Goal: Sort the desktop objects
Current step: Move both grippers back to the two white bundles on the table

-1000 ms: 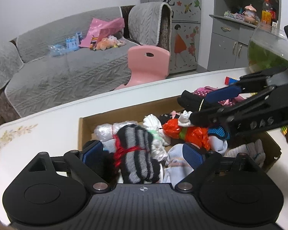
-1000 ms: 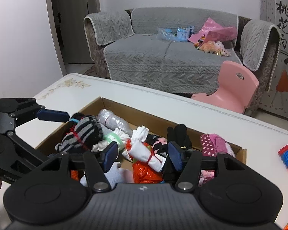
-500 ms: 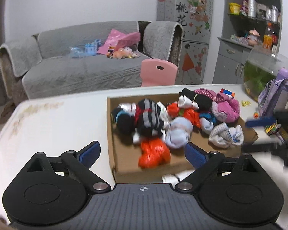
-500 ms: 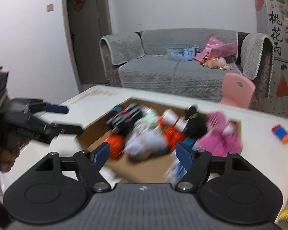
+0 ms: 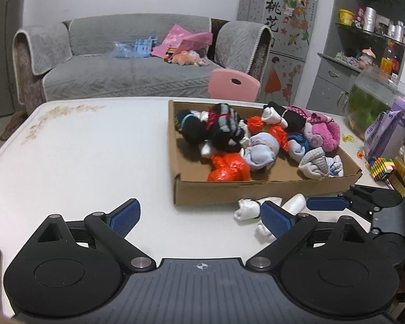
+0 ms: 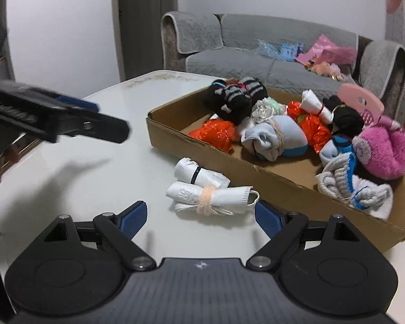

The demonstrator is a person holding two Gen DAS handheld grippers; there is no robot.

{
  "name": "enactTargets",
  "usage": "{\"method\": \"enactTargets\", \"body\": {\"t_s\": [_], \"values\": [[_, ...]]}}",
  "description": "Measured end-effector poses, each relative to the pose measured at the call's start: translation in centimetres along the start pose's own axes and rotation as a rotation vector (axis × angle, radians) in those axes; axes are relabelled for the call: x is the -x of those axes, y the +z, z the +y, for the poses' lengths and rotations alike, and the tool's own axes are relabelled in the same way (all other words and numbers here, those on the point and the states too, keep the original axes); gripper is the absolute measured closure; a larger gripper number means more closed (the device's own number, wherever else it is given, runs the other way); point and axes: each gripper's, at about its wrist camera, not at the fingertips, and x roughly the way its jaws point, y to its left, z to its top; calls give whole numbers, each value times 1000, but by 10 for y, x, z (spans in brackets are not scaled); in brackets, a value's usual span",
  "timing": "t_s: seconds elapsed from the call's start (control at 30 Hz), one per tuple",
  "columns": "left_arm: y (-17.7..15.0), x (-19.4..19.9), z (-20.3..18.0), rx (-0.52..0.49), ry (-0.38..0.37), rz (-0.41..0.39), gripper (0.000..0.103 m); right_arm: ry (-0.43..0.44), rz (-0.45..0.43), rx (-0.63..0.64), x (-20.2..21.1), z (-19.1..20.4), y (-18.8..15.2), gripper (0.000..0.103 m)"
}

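Note:
A shallow cardboard box [image 5: 256, 189] [image 6: 191, 145] on the white table holds several rolled sock bundles: black-striped [image 5: 226, 127], orange [image 5: 226, 167], pale blue [image 6: 275, 135], pink [image 6: 383, 151]. Two white rolled sock bundles [image 6: 210, 191] [image 5: 248, 208] lie on the table just outside the box's near wall. My right gripper [image 6: 201, 216] is open and empty, right behind these white bundles. My left gripper [image 5: 199, 216] is open and empty over bare table, left of the box. Each gripper shows in the other's view.
The white table [image 5: 81, 156] extends left of the box. A purple bottle [image 5: 388, 137], a fish tank [image 5: 372, 100] and coloured blocks [image 5: 380, 166] stand at the table's right end. A pink chair [image 5: 233, 85] and grey sofa [image 5: 137, 67] lie beyond.
Both grippers have pulled back from above the box toward the near table edge and opened wider. The two white bundles outside the box have come into view.

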Motion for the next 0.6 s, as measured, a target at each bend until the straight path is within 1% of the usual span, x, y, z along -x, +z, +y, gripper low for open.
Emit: {"method": "enactTargets", "body": {"t_s": [0.03, 0.2, 0.27, 0.4, 0.5, 0.53, 0.57, 0.6], "values": [[-1, 1, 2, 3, 3, -1, 5, -6, 2, -8, -3, 0, -1, 15], [-4, 0, 9, 9, 4, 13, 5, -44, 10, -36, -17, 5, -2, 14], [-5, 0, 11, 12, 3, 14, 5, -51, 14, -46, -18, 6, -4, 11], [-8, -1, 13, 17, 2, 20, 5, -70, 17, -30, -19, 9, -4, 12], [-9, -1, 13, 20, -1, 25, 5, -64, 27, -18, -20, 8, -5, 15], [-9, -1, 13, 19, 0, 25, 5, -55, 33, -12, -21, 7, -5, 19], [-9, -2, 12, 18, 0, 27, 5, -56, 38, -1, -21, 7, -6, 26], [-10, -3, 12, 17, 0, 30, 5, -53, 45, 4, -23, 7, -6, 27]]}}
